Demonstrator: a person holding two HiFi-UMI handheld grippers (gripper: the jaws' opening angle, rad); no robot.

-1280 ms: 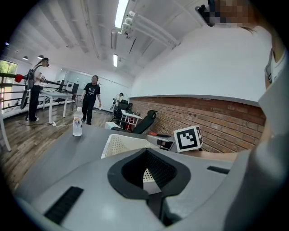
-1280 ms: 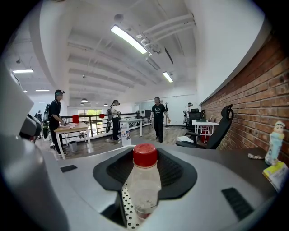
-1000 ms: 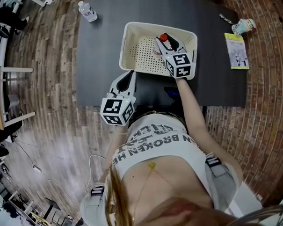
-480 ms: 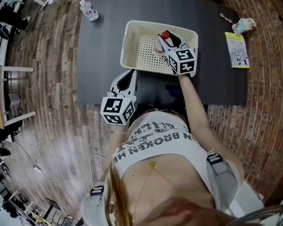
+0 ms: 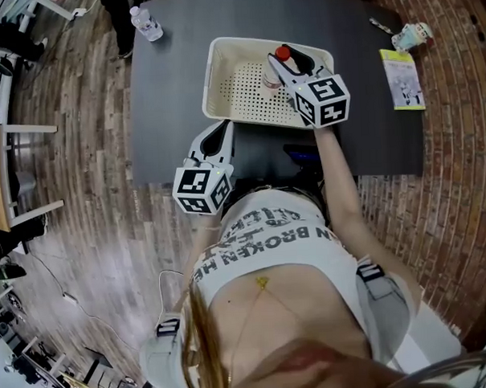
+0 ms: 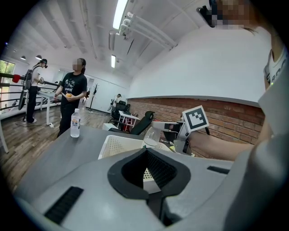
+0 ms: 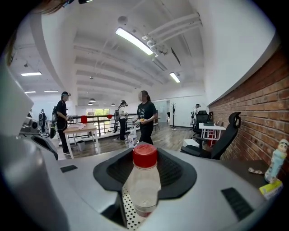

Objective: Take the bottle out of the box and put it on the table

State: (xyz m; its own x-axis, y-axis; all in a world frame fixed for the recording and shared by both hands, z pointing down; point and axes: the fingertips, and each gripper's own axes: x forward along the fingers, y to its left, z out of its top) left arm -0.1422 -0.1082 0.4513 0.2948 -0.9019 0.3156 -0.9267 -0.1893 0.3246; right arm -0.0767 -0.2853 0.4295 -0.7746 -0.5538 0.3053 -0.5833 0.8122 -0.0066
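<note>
Table space is the goal here: the dark grey rectangular table [image 5: 167, 112] is carrying the cream perforated plastic box [image 5: 222, 77], and there is bare surface all round it for setting things down. I am parking the left gripper [image 5: 220, 132] at the near table edge, jaws pressed together on nothing, so it is keeping out of the way. The right gripper [image 5: 288, 65] is pinching the clear plastic bottle with the red cap [image 7: 143, 180] upright at its body, over the box's right part, base about level with the rim. The bottle's base is cut off in the right gripper view, so I cannot tell how well it is clearing the wall.
</note>
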